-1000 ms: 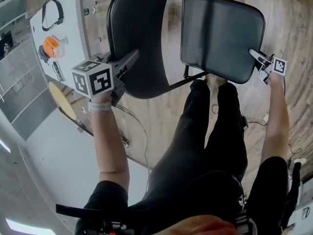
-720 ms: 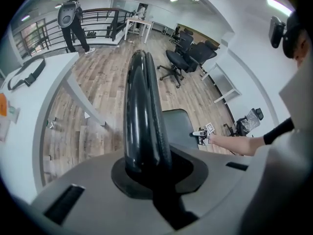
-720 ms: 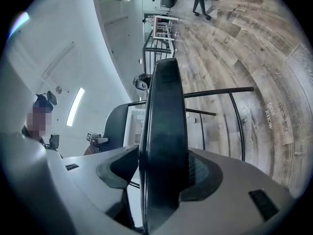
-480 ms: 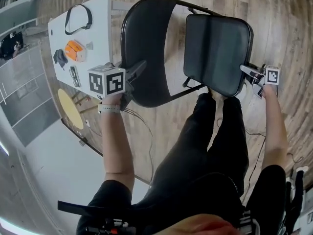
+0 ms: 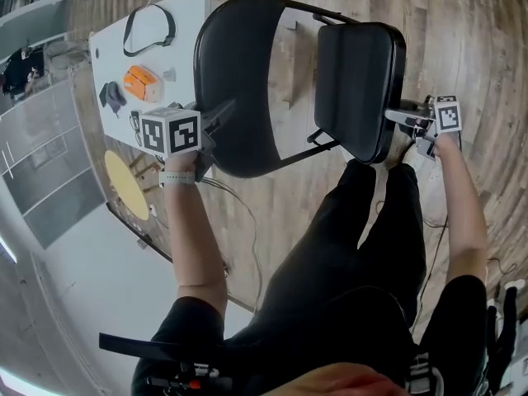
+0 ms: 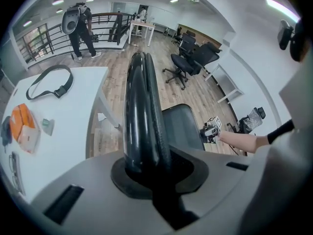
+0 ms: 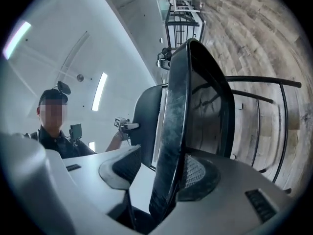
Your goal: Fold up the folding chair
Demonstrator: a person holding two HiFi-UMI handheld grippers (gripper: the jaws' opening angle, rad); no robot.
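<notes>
Left gripper pinches backrest rim. Right gripper jaws, just closing, straddle seat edge, far pad clear. Hold backrest steady; swing seat flush.

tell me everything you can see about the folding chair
The folding chair is black, with a thin metal frame, a curved backrest and a padded seat tipped up close to edge-on, partway folded. It stands on the wood floor beside a white table. The left tool clamps the backrest's rim; the right tool, jaws just closing, straddles the seat's edge with a gap at one pad.
</notes>
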